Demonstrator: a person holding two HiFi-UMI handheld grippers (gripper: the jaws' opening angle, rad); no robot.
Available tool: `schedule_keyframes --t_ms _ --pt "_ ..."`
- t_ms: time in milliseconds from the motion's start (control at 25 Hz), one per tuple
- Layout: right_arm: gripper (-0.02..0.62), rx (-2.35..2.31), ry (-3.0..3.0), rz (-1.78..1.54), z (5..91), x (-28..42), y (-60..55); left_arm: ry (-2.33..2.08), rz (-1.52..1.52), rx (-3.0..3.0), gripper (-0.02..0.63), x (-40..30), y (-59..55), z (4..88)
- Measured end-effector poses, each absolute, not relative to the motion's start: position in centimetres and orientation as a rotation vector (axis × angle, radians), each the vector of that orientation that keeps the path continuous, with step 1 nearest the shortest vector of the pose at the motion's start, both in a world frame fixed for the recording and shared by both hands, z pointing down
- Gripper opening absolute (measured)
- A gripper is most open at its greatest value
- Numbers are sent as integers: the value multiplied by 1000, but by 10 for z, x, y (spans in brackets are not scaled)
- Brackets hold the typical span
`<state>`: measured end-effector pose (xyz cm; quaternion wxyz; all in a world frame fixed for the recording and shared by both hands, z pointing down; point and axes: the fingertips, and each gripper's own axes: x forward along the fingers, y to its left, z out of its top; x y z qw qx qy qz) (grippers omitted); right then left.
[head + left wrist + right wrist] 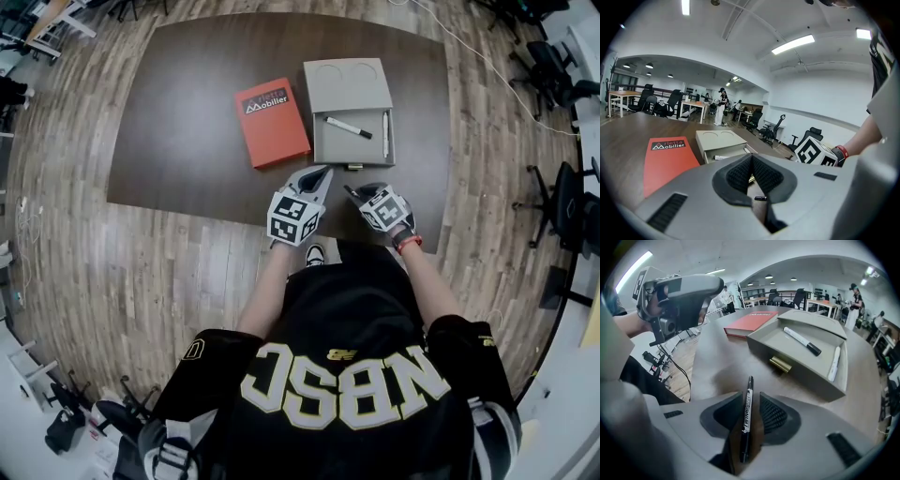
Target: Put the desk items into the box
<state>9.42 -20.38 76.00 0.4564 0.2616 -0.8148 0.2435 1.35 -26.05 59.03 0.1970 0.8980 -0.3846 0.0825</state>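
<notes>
A grey box (348, 86) stands on the brown table (187, 141) with its drawer (330, 150) pulled out toward me. In the drawer lie a white marker with a black cap (348, 127) and a white pen (385, 134). Just in front of the drawer's brass handle (780, 364), a black marker (746, 418) lies on the table between the jaws of my right gripper (749, 397), which stands open and tilted down. My left gripper (323, 173) hovers beside it, empty, with its pads (738, 173) meeting at the tips.
A red book (271, 122) lies left of the box. The table's near edge (234, 217) runs just under both grippers. Office chairs (562, 202) stand on the wooden floor at the right. People stand far off at other desks (723, 105).
</notes>
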Motion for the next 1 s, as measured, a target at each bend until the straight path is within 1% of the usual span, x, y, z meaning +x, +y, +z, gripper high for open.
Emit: schedule_keyframes --t_ms 240,440,640,1000 --pt "72 638 -2000 613 769 96 -201 -1077 236 2516 14 18 -263 591" --pt "49 651 -2003 621 768 100 -203 -1074 240 2518 14 23 -264 591" --pt "49 658 -2050 688 762 99 -201 -1070 235 2524 14 27 -264 588" --pt "49 675 -2071 611 725 108 -214 -1066 226 2529 14 31 -266 587"
